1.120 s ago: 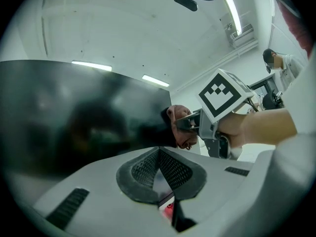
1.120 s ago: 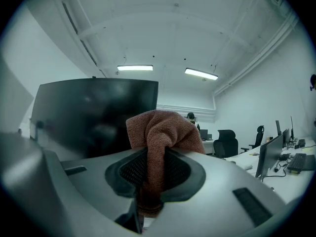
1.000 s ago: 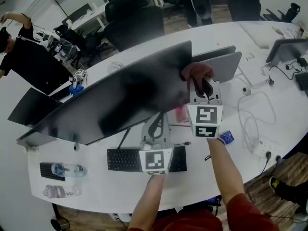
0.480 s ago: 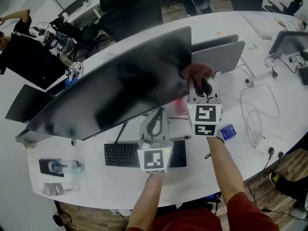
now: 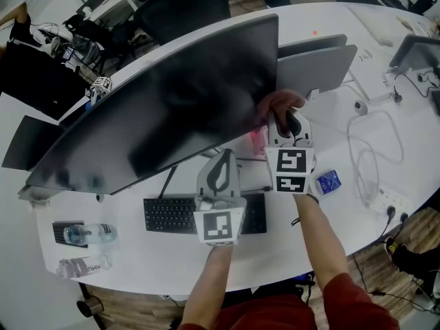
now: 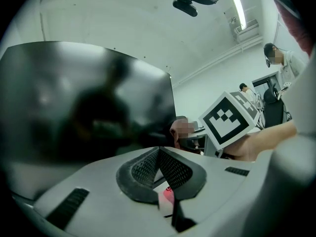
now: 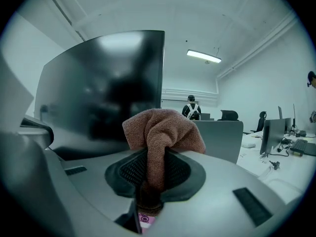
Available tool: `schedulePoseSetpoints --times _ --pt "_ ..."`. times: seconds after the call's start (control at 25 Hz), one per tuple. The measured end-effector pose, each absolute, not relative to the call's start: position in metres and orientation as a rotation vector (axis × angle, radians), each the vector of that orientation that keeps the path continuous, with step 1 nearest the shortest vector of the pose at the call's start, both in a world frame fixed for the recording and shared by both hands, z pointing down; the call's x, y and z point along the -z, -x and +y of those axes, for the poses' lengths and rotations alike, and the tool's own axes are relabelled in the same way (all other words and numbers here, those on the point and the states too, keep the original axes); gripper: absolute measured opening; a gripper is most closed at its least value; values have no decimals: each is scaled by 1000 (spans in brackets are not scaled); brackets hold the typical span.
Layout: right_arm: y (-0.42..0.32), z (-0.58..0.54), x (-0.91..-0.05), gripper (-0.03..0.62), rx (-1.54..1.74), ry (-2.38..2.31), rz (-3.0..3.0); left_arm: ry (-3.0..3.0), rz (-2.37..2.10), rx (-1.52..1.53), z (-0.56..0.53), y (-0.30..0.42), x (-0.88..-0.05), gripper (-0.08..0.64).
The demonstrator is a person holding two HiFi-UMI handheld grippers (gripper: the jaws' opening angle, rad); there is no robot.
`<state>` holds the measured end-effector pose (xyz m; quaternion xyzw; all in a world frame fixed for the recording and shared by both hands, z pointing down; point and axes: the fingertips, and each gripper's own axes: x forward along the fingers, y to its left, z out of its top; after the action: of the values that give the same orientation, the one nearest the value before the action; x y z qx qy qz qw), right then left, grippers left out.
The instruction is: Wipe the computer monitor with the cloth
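The wide curved monitor stands across the desk with its dark screen towards me. My right gripper is shut on a bunched reddish-brown cloth, held up at the screen's lower right corner. In the right gripper view the cloth sticks up from the shut jaws, with the monitor's right edge just behind it; whether they touch I cannot tell. My left gripper hangs below the screen's bottom edge, over the keyboard. Its jaws are shut on nothing, facing the monitor.
A black keyboard lies under the grippers, and two water bottles lie at the desk's front left. A grey monitor back stands right of the screen. Cables and a power strip lie at the right, near a blue packet.
The head view has drifted a little, so the monitor looks larger. Both grippers keep nearly the same places, the cloth staying at the screen's lower right corner.
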<state>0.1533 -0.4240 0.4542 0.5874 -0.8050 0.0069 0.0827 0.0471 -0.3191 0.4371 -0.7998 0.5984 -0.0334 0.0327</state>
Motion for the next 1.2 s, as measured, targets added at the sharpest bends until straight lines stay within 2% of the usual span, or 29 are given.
schedulePoseSetpoints --times 0.72,1.2 --pt "-146 -426 -537 84 -221 -1691 -2353 2476 1898 150 -323 -35 -474 28" --pt "-145 -425 -553 83 -238 -1696 -2333 2481 1934 133 -324 -32 -478 28"
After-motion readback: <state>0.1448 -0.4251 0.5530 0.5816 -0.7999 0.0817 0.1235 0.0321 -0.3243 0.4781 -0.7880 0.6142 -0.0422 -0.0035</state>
